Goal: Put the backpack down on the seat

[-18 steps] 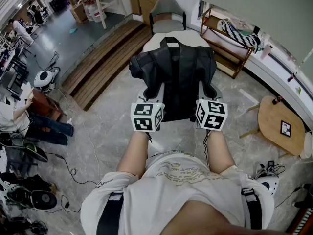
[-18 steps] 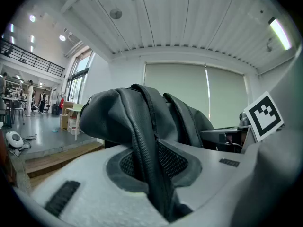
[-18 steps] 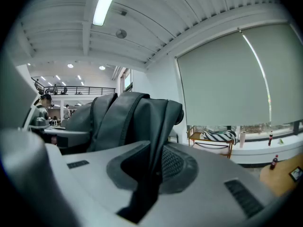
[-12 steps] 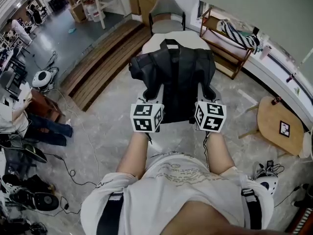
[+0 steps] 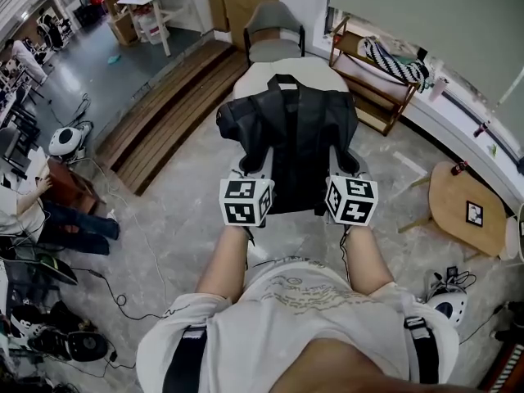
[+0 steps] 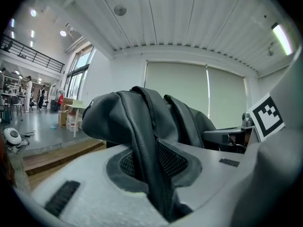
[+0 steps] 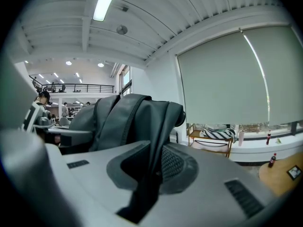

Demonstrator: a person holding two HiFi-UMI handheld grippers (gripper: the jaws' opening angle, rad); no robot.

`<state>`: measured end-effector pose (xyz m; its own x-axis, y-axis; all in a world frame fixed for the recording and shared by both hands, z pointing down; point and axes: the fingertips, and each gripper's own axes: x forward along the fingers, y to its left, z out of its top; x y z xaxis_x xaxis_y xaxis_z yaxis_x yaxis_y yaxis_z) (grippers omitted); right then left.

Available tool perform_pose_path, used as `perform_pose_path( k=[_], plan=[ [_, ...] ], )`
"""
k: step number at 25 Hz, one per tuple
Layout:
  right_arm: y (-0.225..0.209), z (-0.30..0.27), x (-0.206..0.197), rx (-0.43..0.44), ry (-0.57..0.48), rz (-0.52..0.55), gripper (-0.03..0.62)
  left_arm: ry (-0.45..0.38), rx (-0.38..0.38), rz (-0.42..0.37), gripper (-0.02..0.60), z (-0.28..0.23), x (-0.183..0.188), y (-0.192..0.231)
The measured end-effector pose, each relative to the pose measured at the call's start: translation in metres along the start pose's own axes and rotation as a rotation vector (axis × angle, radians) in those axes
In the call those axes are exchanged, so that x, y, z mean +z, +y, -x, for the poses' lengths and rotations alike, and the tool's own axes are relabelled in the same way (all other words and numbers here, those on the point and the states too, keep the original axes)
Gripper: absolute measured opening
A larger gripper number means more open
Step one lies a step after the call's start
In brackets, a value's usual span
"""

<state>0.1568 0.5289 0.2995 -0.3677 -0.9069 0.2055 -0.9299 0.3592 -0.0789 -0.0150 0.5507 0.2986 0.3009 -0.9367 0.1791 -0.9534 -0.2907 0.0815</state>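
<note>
Backpack (image 5: 288, 142) first, head view: where do you have it?

Me: Centre of the frame, hanging upright between my two tools. The left gripper (image 5: 255, 160) takes its left side and the right gripper (image 5: 344, 159) its right side, so the load is shared and the bag stays square and doesn't swing.

Spotter: And the seat?

Me: The pale seat (image 5: 321, 70) shows just above the bag, toward the top of the frame, with a grey chair (image 5: 274, 24) beyond it. From here I can't tell whether the bottom of the bag touches anything. I judge it isn't set down yet, since both tools carry it.

Spotter: Left gripper view?

Me: A ribbed black strap (image 6: 152, 164) runs down between the jaws and they're clamped on it. The body of the bag bulges up beyond, filling the middle of the frame.

Spotter: Right gripper view?

Me: Same picture mirrored: a dark fold (image 7: 150, 174) of the bag is pinched between the pads, jaws closed on it. Whether it's a strap or the side edge I can't say.

Spotter: Next?

Me: I'd say carry it over the seat, lower it, then release both sides together.
</note>
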Motion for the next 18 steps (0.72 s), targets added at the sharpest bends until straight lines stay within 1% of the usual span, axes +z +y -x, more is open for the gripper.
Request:
perform_pose_path(
  k=[12, 18],
  plan=[
    [0.055, 0.003, -0.006, -0.020, -0.021, -0.015, 0.054, -0.011, -0.040, -0.015, 0.083, 0.026, -0.004, 0.046],
    [0.070, 0.005, -0.012, -0.017, -0.005, -0.006, 0.054, 0.003, -0.049, 0.007, 0.083, 0.036, -0.014, 0.058]
  ],
)
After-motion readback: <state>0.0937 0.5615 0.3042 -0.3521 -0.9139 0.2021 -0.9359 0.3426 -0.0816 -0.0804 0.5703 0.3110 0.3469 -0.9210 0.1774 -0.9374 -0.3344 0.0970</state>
